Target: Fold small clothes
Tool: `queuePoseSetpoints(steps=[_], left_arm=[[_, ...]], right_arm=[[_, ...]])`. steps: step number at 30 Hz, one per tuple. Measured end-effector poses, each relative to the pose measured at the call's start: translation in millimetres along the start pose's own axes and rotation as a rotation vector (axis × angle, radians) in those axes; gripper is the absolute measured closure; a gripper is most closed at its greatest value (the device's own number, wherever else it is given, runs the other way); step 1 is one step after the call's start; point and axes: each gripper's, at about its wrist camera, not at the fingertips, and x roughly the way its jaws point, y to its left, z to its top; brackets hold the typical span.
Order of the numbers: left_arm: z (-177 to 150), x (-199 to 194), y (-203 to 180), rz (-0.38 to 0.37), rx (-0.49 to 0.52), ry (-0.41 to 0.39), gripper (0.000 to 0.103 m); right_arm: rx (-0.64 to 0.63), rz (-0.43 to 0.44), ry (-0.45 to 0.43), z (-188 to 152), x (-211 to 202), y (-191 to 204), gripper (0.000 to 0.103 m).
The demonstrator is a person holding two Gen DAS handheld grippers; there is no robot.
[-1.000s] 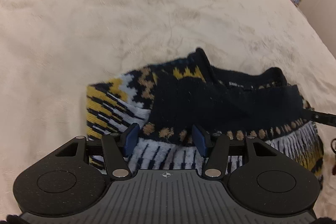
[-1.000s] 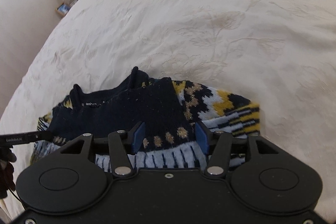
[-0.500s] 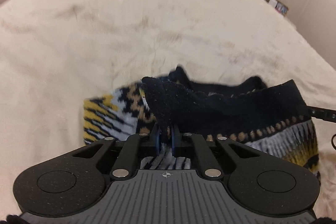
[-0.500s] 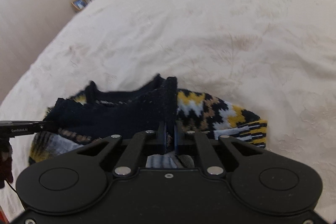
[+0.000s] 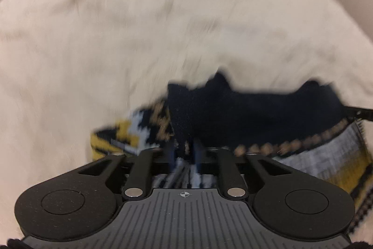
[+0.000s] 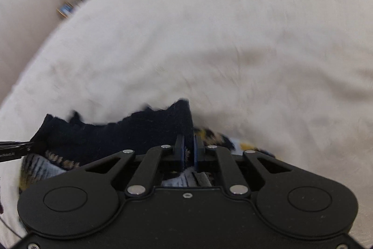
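One knitted sweater [image 5: 256, 118] is on record: dark navy upper part, a row of tan motifs below it, then white-and-black striping and mustard-yellow and white blocks toward the edges. Both views are motion-blurred, so finer pattern detail cannot be confirmed.

Left gripper [image 5: 184, 153]: pitched steeply downward. The navy fabric edge stands up between its blue pads [image 5: 171, 153], which sit narrowly apart. The jaws have just been opening slightly after a tight close; fabric remains between them, and the pads appear to pinch it. The patterned sleeve part lies to the left of the jaws, the sweater body to the right and ahead.

Right gripper [image 6: 188, 153]: likewise pitched down, pads [image 6: 180, 151] close together with a raised navy fold caught between them, having just eased open a little. The sweater body [image 6: 112, 137] extends left of the jaws.

Beyond the sweater, one cream bedcover [image 5: 139, 27] fills both views.

Count: two grippers, one sweater.
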Motion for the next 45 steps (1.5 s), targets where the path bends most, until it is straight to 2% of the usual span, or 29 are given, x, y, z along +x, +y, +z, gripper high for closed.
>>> queuePoseSetpoints(steps=[2,4,7,10,12,14,21,28,31,33,35,40,45], left_arm=[[-3.5,3.3,7.3,-0.012,-0.021,-0.016,0.071],[-6.5,1.1,13.7,-0.033,-0.032,-0.022,0.07],[-8.0,-5.7,18.3,-0.047,-0.024,-0.025,0.069],[-10.8,-22.9,21.3,-0.037,-0.041,-0.046,0.066],[-13.9,-36.9,18.1,-0.03,-0.056,-0.065,0.054],[-19.6,-49.9,16.1,-0.03,-0.077,-0.076,0.033],[-53.0,-72.5,-9.6,-0.07,-0.096,-0.021,0.031],[-73.9,-64.6,-52.3,-0.054,0.008,0.02,0.031],[-84.0,-50.8,-63.8,0.009,0.09,0.057,0.031],[-92.1,-37.0,-61.0,0.058,0.114,0.101,0.027],[-94.3,-30.4,-55.0,0.057,0.107,0.109,0.021],[-85.5,-31.4,-55.1,0.059,0.106,0.131,0.021],[-86.5,-55.5,-58.0,0.003,0.022,0.116,0.022]], right_arm=[[0.01,-0.016,0.013,-3.4,6.0,-3.8,0.078],[0.007,-0.033,0.002,-6.4,4.0,-5.6,0.065],[0.001,-0.046,-0.003,-10.0,-2.6,-9.3,0.052],[-0.003,-0.059,-0.028,-13.1,-17.5,-13.8,0.045],[-0.005,-0.06,-0.056,-15.7,-29.0,-12.9,0.039],[-0.004,-0.047,-0.082,-19.0,-40.3,-8.8,0.033],[-0.004,-0.003,-0.099,-46.9,-71.8,15.1,0.02],[0.022,0.015,-0.076,-82.2,-91.9,33.2,0.018],[0.037,0.013,-0.063,-92.8,-96.4,34.0,0.018],[0.045,0.009,-0.052,-98.3,-98.8,32.5,0.018],[0.051,0.004,-0.042,-103.1,-101.0,30.1,0.018],[0.048,-0.002,-0.02,-108.1,-99.9,26.8,0.018],[0.065,0.002,-0.016,-110.1,-100.1,25.5,0.018]])
